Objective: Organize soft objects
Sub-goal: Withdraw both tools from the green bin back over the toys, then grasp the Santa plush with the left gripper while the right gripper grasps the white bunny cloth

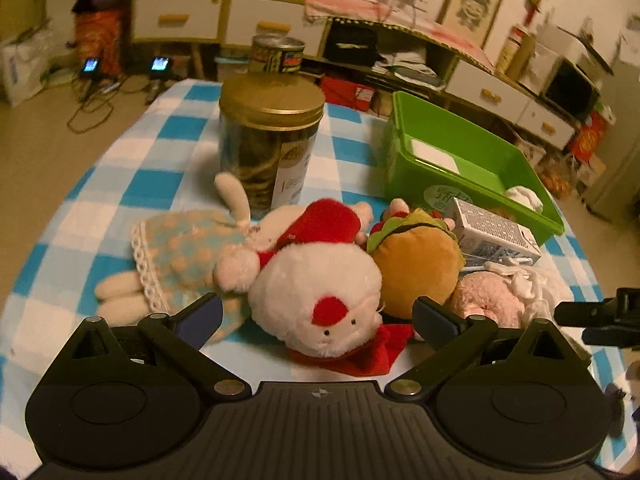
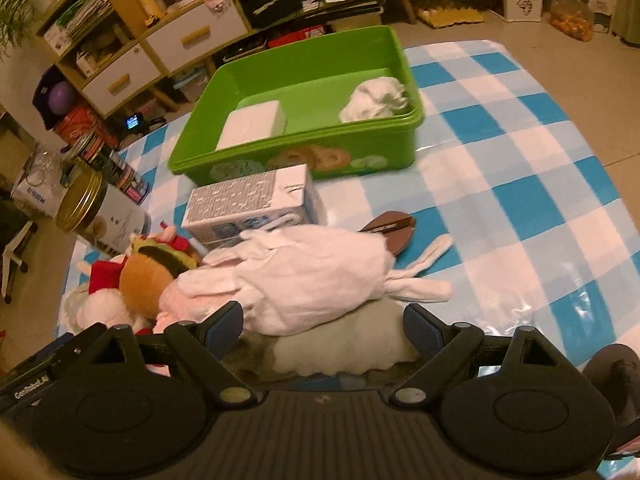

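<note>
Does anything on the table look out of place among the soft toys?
Yes. The carton lies on its side against the toys, and the jar and can are hard items too. Nothing looks spilled.

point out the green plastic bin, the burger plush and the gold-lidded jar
green plastic bin (image 2: 384,152), right wrist view, front wall
burger plush (image 1: 416,264), left wrist view, tan bun
gold-lidded jar (image 1: 272,100), left wrist view, lid top

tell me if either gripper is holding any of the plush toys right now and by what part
Neither holds anything. The left gripper is open, its fingers either side of the Santa plush without closing on it. The right gripper is open in front of the pink plush.
</note>
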Motion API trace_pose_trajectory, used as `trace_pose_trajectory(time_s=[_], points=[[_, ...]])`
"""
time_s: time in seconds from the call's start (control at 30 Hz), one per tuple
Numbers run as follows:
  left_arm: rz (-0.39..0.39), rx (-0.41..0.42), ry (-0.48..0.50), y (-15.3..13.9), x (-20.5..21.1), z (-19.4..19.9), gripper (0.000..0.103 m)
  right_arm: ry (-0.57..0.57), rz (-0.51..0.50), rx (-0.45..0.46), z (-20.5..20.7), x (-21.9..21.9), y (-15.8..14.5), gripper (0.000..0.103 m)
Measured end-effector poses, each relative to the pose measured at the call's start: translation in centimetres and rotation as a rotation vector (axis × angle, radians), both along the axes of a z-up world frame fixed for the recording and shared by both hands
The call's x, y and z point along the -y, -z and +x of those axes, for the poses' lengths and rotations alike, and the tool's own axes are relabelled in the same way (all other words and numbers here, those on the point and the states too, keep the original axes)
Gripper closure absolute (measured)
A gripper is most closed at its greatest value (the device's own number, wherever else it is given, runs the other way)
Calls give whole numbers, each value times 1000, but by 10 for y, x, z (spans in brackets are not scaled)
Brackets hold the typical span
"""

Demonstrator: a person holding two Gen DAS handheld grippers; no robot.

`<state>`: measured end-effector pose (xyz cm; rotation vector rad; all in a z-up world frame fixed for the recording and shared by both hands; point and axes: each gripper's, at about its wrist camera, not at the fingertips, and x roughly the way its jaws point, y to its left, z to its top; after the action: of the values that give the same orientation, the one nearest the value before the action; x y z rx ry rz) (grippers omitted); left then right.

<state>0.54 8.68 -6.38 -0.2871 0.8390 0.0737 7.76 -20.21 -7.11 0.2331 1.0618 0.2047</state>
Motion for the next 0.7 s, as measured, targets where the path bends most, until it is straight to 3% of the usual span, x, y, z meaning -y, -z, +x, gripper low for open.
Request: trace_pose_trajectory(time_s=[0.23, 0.53, 0.7], points=[[-16, 41, -46, 8, 9, -9, 9, 6, 14, 29, 0, -7, 6, 38], [-9, 77, -63, 11, 16, -10, 18, 85, 110, 78, 0, -2, 10, 39], [3, 77, -75, 14, 15, -6, 23, 91, 103, 106, 1, -5, 11, 53]])
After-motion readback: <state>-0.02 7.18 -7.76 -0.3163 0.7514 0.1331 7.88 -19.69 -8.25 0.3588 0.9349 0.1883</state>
